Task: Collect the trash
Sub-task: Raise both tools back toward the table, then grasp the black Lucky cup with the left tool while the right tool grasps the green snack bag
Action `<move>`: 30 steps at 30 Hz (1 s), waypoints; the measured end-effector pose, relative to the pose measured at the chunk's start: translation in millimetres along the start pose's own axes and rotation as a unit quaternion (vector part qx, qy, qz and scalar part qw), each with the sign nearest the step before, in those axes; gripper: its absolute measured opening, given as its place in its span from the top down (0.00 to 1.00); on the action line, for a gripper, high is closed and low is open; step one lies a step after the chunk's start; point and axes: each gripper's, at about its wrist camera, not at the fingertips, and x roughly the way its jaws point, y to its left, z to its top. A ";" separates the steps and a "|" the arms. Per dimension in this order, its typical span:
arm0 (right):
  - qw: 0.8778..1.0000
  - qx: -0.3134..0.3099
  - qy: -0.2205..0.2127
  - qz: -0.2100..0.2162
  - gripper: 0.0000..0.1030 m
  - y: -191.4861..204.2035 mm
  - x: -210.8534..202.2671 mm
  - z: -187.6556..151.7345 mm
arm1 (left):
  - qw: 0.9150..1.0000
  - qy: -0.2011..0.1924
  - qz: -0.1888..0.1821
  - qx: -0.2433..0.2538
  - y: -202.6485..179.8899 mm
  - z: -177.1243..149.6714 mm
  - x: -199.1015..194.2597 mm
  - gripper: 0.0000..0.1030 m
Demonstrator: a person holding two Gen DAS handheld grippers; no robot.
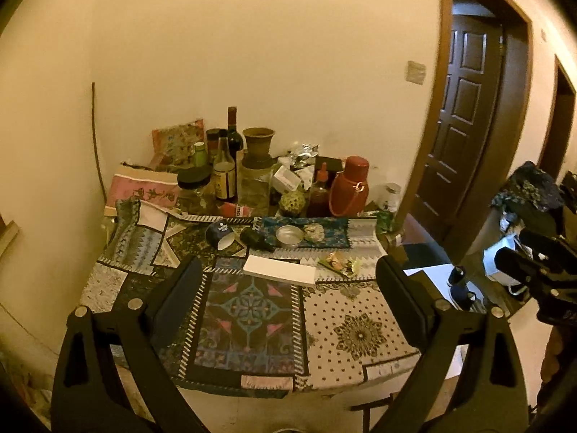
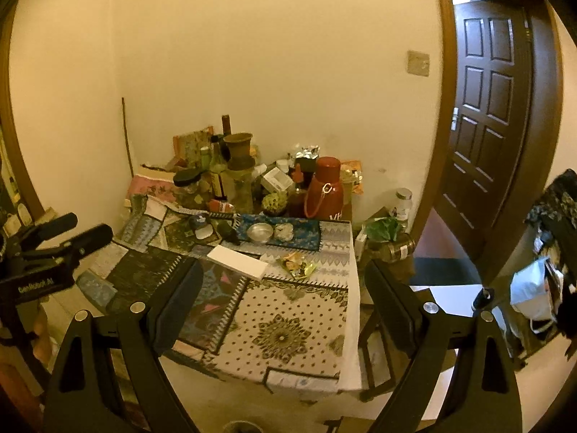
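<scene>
Both grippers, left (image 1: 288,270) and right (image 2: 285,274), agape, empty | only right view shows white sack (image 2: 533,292)

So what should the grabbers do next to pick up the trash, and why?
Probably move the right gripper forward to the crinkly snack wrapper on the tablecloth. Both it and the left gripper are open and empty, short of the clutter, and the wrapper lies flat, alone, nearest the right side.
</scene>
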 end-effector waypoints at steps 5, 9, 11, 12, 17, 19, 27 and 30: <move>0.999 0.009 0.041 0.015 0.13 -10.1 46.4 7.7 | 0.999 0.019 0.027 -0.001 14.6 8.8 40.3 0.06; 0.997 0.018 0.072 0.010 0.13 -11.7 85.4 11.0 | 0.999 0.038 0.028 -0.011 38.8 18.6 80.5 0.06; 0.996 0.021 0.086 0.000 0.13 -11.0 104.5 12.7 | 0.998 0.050 0.028 -0.014 53.0 23.1 105.0 0.06; 0.995 0.024 0.093 -0.006 0.13 -9.6 115.6 13.3 | 0.998 0.056 0.026 -0.016 59.3 24.4 116.9 0.06; 0.989 0.038 0.140 -0.038 0.13 -3.8 175.2 13.2 | 0.993 0.107 0.023 -0.050 97.3 35.8 191.5 0.06; 0.986 0.037 0.159 -0.039 0.13 -2.2 204.2 11.3 | 0.989 0.124 0.026 -0.073 111.0 36.5 220.1 0.06; 0.966 0.018 0.257 -0.032 0.14 -7.1 310.3 -10.3 | 0.966 0.204 0.036 -0.153 158.0 25.3 337.0 0.06; 0.957 -0.001 0.288 -0.038 0.14 -11.7 341.4 -21.5 | 0.956 0.224 0.036 -0.189 168.3 17.7 364.3 0.06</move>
